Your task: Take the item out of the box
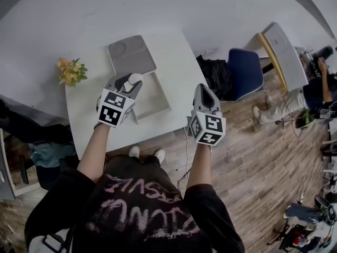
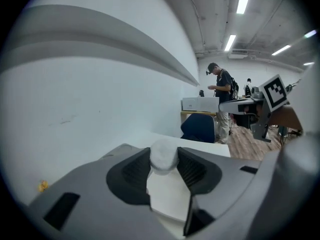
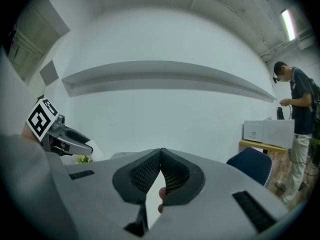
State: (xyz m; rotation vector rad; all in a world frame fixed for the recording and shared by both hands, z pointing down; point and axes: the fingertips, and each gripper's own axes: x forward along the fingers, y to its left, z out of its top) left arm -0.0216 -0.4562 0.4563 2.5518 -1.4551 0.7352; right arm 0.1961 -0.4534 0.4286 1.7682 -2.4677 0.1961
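A white round item (image 1: pixel 136 78) sits pinched between the jaws of my left gripper (image 1: pixel 134 81), lifted above the open box (image 1: pixel 158 100) on the white table (image 1: pixel 174 57). In the left gripper view the item (image 2: pixel 163 154) fills the gap between the ribbed pads of the left gripper (image 2: pixel 163 160). The box's grey lid (image 1: pixel 131 54) lies folded back, with a round recess in it. My right gripper (image 1: pixel 205 88) hangs past the table's right edge, its jaws closed tip to tip on nothing. In its own view the right gripper (image 3: pixel 161 153) shows both pads meeting.
Yellow flowers (image 1: pixel 71 71) lie at the table's left corner. A blue chair (image 1: pixel 245 73) and a black bag (image 1: pixel 213 75) stand right of the table on the wooden floor. A person (image 2: pixel 222 96) stands at a far desk, and another sits at the right (image 1: pixel 310 96).
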